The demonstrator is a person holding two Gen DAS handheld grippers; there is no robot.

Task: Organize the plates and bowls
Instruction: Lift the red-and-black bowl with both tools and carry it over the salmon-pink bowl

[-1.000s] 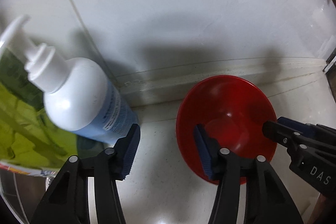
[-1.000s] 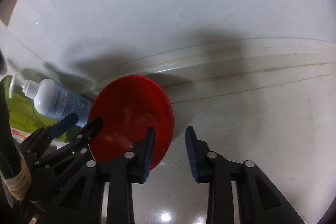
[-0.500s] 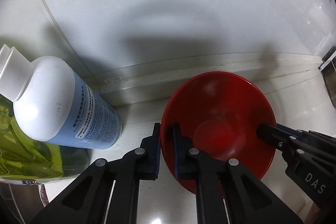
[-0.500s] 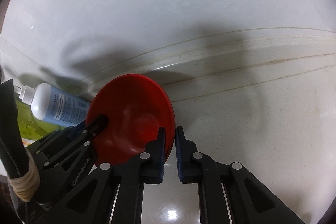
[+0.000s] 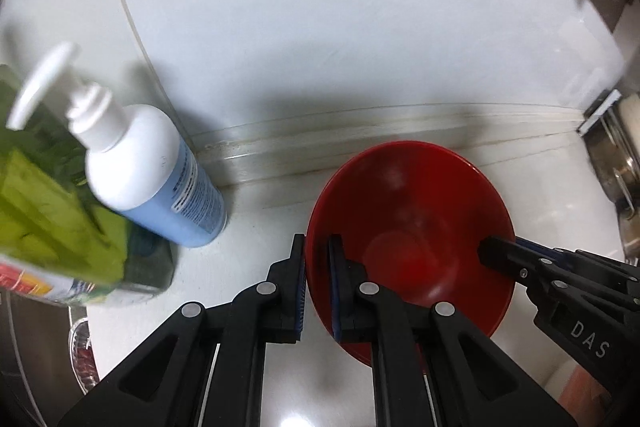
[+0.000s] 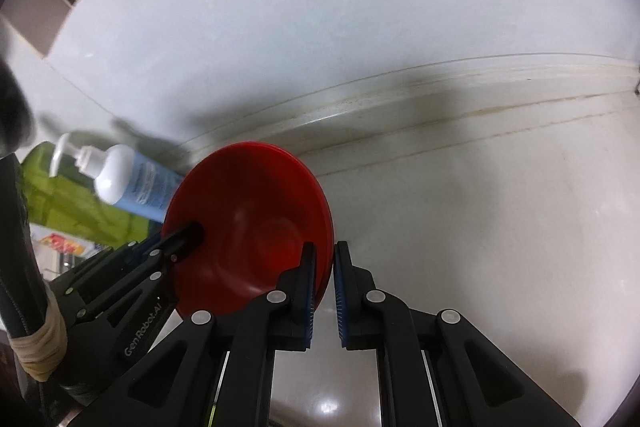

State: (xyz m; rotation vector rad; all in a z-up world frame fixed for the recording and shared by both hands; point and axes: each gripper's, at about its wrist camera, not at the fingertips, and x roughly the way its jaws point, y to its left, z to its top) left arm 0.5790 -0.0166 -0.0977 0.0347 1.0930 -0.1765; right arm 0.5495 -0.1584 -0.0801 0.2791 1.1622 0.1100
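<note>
A red bowl is held between both grippers above a pale counter. My left gripper is shut on the bowl's left rim, one blue pad outside and one inside. In the right wrist view the same red bowl fills the lower left, and my right gripper is shut on its right rim. The right gripper's fingers reach in from the right in the left wrist view. The left gripper's fingers clamp the far rim in the right wrist view.
A white and blue pump bottle stands at the left, beside a green pack. The white wall meets the counter just behind the bowl. Metal kitchenware shows at the far right edge.
Both grippers went from open to shut on the bowl's opposite rims. The view has since pulled up and back, so the pump bottle's head shows again.
</note>
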